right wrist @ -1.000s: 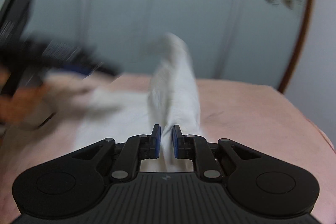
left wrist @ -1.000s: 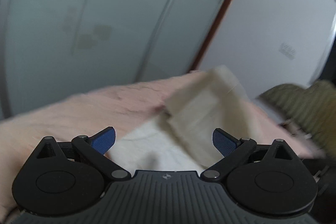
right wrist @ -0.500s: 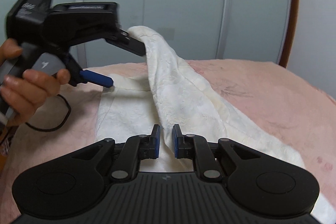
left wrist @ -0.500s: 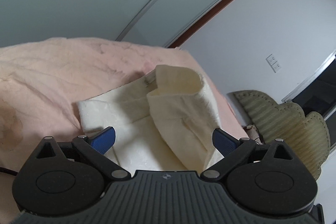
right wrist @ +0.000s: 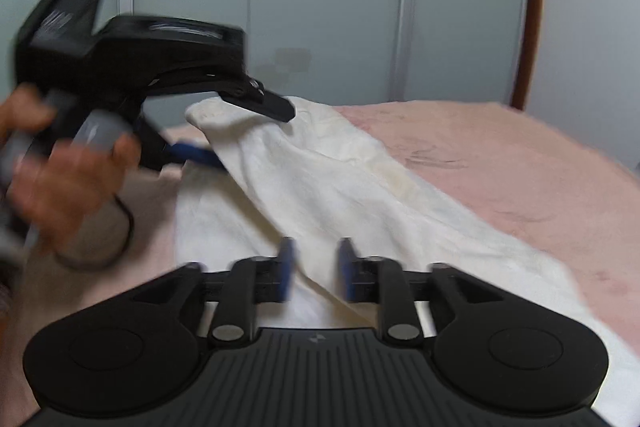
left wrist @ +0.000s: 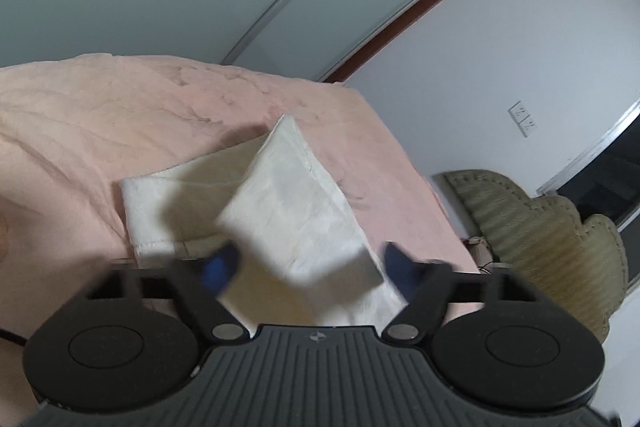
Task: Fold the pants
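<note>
The cream pants (right wrist: 320, 187) lie on the pink bed (right wrist: 520, 163), part flat and part lifted. In the right wrist view one fold of cloth rises from the near edge of the bed up to the left gripper (right wrist: 244, 131), whose black upper finger (right wrist: 264, 105) rests on the raised hem while its blue lower pad (right wrist: 196, 153) shows just beneath the cloth; the jaws stand apart there, and whether they press the fabric cannot be told through the blur. The left hand (right wrist: 60, 179) wraps that gripper's handle, and a black cable (right wrist: 120, 239) loops below it over the bed. In the left wrist view the left gripper (left wrist: 310, 267) has its blue pads spread wide, with a folded flap of the pants hanging between them, and a flat layer of the pants (left wrist: 160, 203) lies on the bed behind it. The right gripper (right wrist: 316, 267) has its blue pads parted, and a ridge of cloth runs between them; whether either pad touches it is hidden by blur. Behind the bed stands a pale wardrobe (right wrist: 320, 7) with sliding doors. Off the bed's right edge, an olive ribbed cushion (left wrist: 540, 235) sits against a white wall (left wrist: 500, 67) that carries a socket (left wrist: 523, 119).
</note>
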